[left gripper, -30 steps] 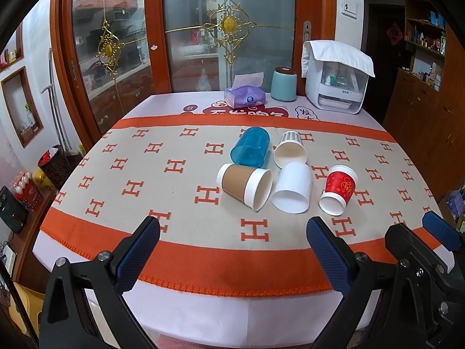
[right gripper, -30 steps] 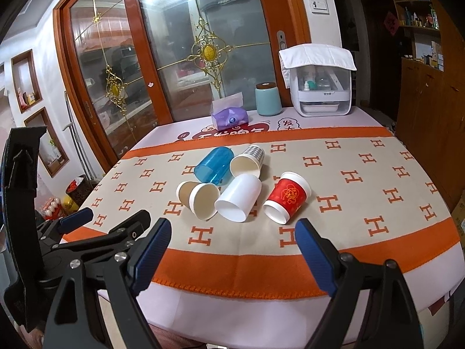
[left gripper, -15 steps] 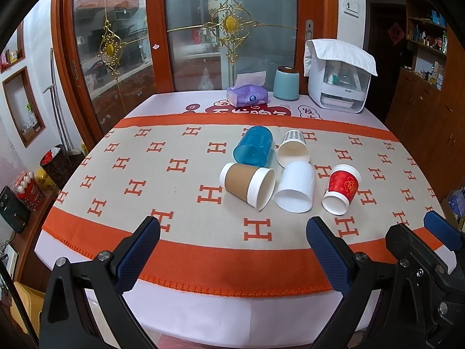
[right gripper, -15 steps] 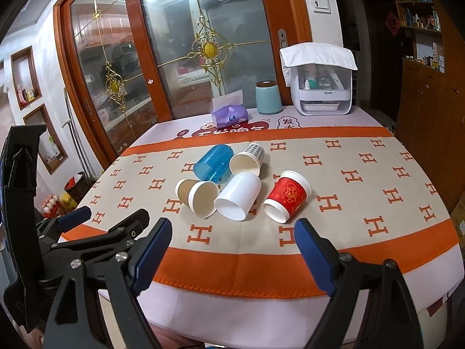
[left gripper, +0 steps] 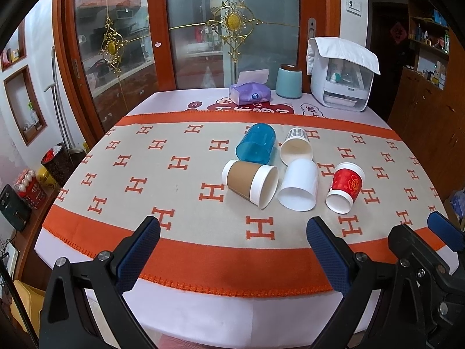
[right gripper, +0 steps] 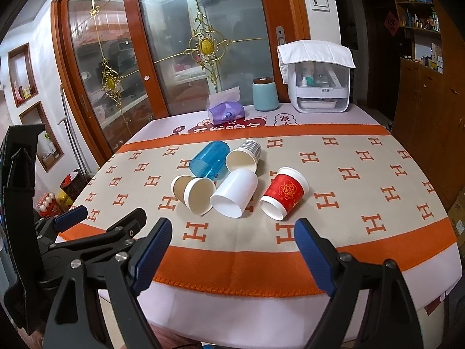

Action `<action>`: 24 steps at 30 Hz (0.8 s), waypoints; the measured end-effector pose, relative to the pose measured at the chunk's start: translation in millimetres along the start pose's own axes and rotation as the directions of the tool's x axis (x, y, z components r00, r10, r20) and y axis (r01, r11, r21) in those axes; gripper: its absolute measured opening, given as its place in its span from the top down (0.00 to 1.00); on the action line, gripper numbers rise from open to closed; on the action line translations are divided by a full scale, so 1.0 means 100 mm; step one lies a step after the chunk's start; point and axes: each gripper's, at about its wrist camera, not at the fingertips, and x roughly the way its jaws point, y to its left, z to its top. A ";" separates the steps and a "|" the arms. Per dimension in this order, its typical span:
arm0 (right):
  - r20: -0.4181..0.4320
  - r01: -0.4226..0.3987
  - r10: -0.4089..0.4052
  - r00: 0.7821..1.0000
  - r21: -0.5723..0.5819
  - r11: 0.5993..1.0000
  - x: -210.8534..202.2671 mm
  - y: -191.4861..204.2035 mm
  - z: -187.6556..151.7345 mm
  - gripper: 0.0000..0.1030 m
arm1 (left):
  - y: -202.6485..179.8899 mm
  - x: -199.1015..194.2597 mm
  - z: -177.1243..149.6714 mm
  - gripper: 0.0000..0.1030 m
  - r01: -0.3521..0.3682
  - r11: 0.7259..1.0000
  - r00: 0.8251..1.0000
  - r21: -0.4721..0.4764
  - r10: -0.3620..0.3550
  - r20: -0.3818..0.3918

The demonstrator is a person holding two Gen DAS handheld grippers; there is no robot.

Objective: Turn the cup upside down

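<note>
Fingers on both grippers are spread wide w/ nothing between them: left gripper (left gripper: 232, 250) and right gripper (right gripper: 232, 245) each sit low-centre in their own view, over the near orange border of the cloth on the counter (left gripper: 203, 314).

Change over the last sec is small: cups sit a touch lower and larger in both views vs a sec ago, so you've eased both grippers fwd toward the cluster. No cup has moved. Means you're in the approach, no contact, flip not started.

Cups are all on their sides, mid-frame, well apart from the fingers: brown cup (left gripper: 250, 183) left, white cup (left gripper: 299, 189) just beside it, red cup (left gripper: 345, 187) right; blue cup (left gripper: 257, 144) and checked cup (left gripper: 296, 147) behind.

Pose: both grippers roughly level, aimed along the counter at the cups. In the right view the left gripper shows at lower left; in the left view the right gripper's edge shows at lower right. So they're side by side, close.
</note>
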 end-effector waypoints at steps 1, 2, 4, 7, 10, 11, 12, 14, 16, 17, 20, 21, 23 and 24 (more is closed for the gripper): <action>-0.001 0.002 -0.002 1.000 0.000 1.000 0.00 0.00 0.00 0.16 | 0.00 0.01 0.00 0.03 0.001 1.000 1.000 0.000 -0.001 -0.002; -0.001 0.004 -0.004 1.000 0.000 1.000 0.00 -0.01 0.01 0.16 | 0.00 0.02 0.01 0.03 0.002 1.000 1.000 0.002 -0.002 -0.006; -0.002 0.007 -0.007 1.000 0.001 1.000 0.01 -0.01 0.02 0.16 | 0.00 0.04 0.00 0.03 0.006 1.000 1.000 0.005 -0.006 -0.014; -0.001 0.010 -0.010 1.000 0.001 1.000 0.04 -0.03 0.04 0.16 | -0.01 0.08 0.01 0.03 0.021 1.000 0.999 0.007 -0.021 -0.030; 0.000 0.013 -0.013 1.000 0.000 1.000 0.05 -0.03 0.06 0.16 | -0.01 0.11 0.02 0.03 0.039 0.999 0.999 0.007 -0.039 -0.035; 0.000 0.014 -0.014 1.000 -0.001 1.000 0.06 -0.03 0.06 0.16 | -0.01 0.12 0.02 0.03 0.045 0.999 0.998 0.007 -0.045 -0.034; 0.001 0.015 -0.015 1.000 -0.002 1.000 0.05 -0.03 0.06 0.16 | -0.01 0.12 0.03 0.03 0.050 0.999 0.998 0.008 -0.050 -0.031; -0.001 0.018 -0.018 1.000 -0.003 1.000 0.07 -0.04 0.07 0.16 | -0.03 0.13 0.04 0.03 0.054 0.998 0.998 0.014 -0.053 -0.025; -0.003 0.018 -0.018 1.000 -0.002 1.000 0.09 -0.05 0.09 0.16 | -0.04 0.15 0.06 0.03 0.051 0.998 0.999 0.022 -0.051 -0.020; -0.005 0.019 -0.019 1.000 -0.002 1.000 0.11 -0.06 0.10 0.16 | -0.04 0.16 0.07 0.03 0.052 0.998 0.998 0.025 -0.051 -0.020; -0.009 0.024 -0.024 1.000 0.000 1.000 0.15 -0.08 0.14 0.16 | -0.05 0.20 0.09 0.03 0.063 0.998 0.997 0.029 -0.062 -0.034; -0.011 0.026 -0.026 1.000 0.000 1.000 0.17 -0.10 0.15 0.16 | -0.05 0.23 0.11 0.03 0.069 0.997 0.997 0.030 -0.067 -0.046; -0.017 0.025 -0.025 1.000 0.005 1.000 0.22 -0.12 0.17 0.16 | -0.07 0.28 0.13 0.03 0.073 0.997 0.995 0.036 -0.071 -0.064; -0.021 0.025 -0.024 0.999 0.007 1.000 0.23 -0.13 0.18 0.17 | -0.09 0.31 0.14 0.03 0.075 0.996 0.995 0.041 -0.072 -0.075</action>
